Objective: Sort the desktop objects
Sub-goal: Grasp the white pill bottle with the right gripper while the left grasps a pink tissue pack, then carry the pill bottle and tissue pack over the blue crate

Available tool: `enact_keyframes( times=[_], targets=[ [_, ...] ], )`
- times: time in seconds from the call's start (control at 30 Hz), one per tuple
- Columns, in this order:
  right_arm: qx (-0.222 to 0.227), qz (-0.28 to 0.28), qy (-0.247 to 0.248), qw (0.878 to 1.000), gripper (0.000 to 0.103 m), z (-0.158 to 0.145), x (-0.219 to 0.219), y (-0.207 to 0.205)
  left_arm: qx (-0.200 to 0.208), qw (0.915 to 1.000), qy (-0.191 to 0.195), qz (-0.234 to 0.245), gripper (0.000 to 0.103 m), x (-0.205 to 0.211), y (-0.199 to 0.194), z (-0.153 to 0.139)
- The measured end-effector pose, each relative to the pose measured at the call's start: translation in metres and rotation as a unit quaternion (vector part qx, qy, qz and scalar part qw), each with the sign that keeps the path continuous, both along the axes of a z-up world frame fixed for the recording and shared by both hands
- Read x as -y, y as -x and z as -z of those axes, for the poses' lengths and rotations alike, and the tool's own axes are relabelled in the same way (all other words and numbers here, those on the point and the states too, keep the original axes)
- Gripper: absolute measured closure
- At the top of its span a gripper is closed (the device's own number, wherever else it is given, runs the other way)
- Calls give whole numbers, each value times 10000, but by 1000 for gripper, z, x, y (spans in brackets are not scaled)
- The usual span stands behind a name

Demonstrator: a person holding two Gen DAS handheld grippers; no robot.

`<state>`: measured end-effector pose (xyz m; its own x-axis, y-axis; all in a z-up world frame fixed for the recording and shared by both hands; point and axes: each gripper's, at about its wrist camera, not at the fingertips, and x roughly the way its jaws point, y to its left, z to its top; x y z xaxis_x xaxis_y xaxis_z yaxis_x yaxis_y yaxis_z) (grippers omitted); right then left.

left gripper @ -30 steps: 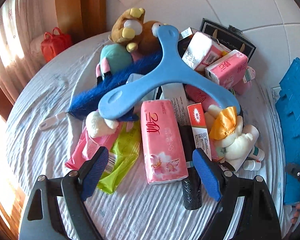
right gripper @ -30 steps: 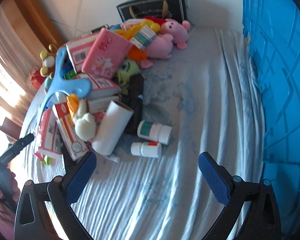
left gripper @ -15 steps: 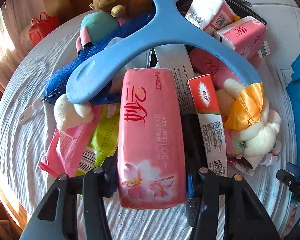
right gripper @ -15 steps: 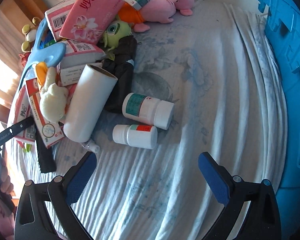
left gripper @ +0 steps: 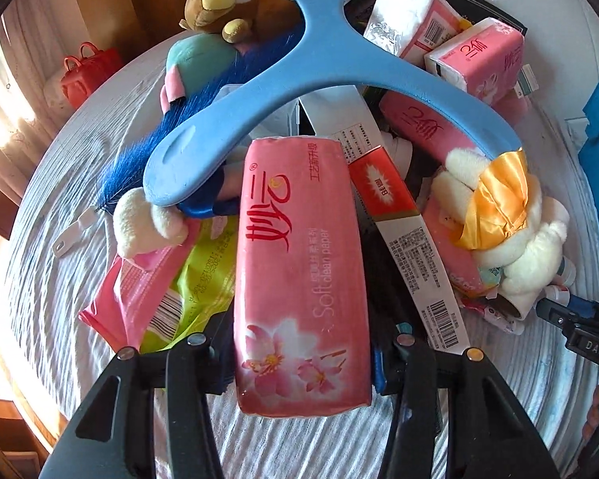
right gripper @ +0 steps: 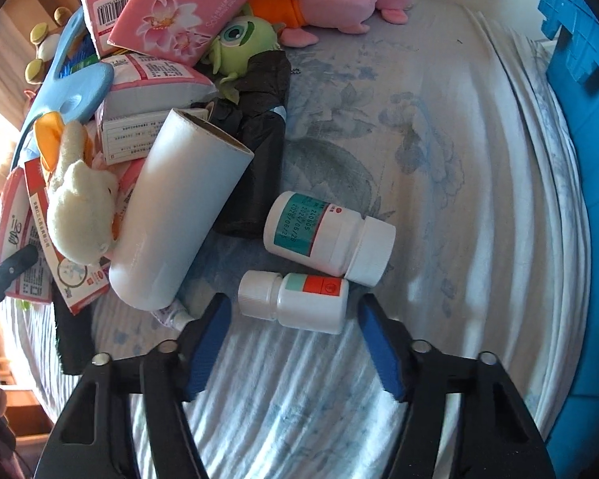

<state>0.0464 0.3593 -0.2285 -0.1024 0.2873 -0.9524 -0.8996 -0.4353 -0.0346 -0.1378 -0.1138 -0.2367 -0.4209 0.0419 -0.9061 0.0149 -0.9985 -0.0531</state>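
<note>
A pink soft-pack of tissues [left gripper: 299, 263] lies at the front of a pile on the blue-and-white bedsheet [left gripper: 60, 183], and my left gripper [left gripper: 302, 363] is shut on its near end, one pad on each long side. In the right wrist view a small white pill bottle [right gripper: 299, 301] with a red and green label lies on its side. My right gripper [right gripper: 293, 319] is closing around it; its blue pads [right gripper: 209, 331] flank the bottle's ends with thin gaps left. A larger white bottle [right gripper: 327, 233] with a teal label lies just behind.
The pile holds a light-blue three-armed plastic piece [left gripper: 319, 68], more tissue packs [left gripper: 479, 60], a red-and-white box [left gripper: 403, 235], plush toys [left gripper: 515, 239], a white roll [right gripper: 179, 219] and a black folded umbrella [right gripper: 255, 171]. A blue crate [right gripper: 579, 80] stands at the right.
Both grippers came down toward the bed. The left one closed on the pink tissue pack. The right one narrowed from wide open until its pads bracket the small bottle.
</note>
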Motion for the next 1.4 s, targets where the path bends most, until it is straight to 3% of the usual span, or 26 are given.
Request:
enact_keyframes(
  times=[0.17, 0.33, 0.57, 0.7, 0.8, 0.9, 1.03, 1.27, 1.4],
  targets=[
    [69, -232, -108, 9996, 51, -6, 10, 3, -176, 9998, -13, -34, 55, 1, -11, -16],
    [-168, -530, -426, 9975, 51, -38, 29, 1, -549, 9985, 41, -67, 55, 4, -32, -42],
    [-761, -952, -1463, 9817, 51, -122, 65, -1, -1396, 9898, 261, 133, 55, -7, -57, -98],
    [-1040, -1086, -2131, 9654, 51, -173, 76, 7, -1797, 9830, 65, 363, 55, -23, -71, -130],
    [-1236, -1092, -2557, 9526, 51, -208, 87, -6, -2186, 9738, 87, 613, 55, -48, -77, -155],
    [-1416, -1084, -2934, 9392, 51, -245, 98, -24, -2457, 9650, -138, 902, 55, -76, -83, -179],
    [-1637, -898, -3348, 9236, 51, -282, 107, -55, -2885, 9477, -329, 1323, 54, -116, -93, -207],
    [-1604, -250, -4118, 8967, 51, -335, 114, -132, -3342, 9209, -592, 1918, 55, -187, -110, -247],
    [-1452, 176, -4351, 8884, 51, -350, 107, -182, -3572, 9047, -758, 2194, 55, -232, -123, -268]
  ],
)
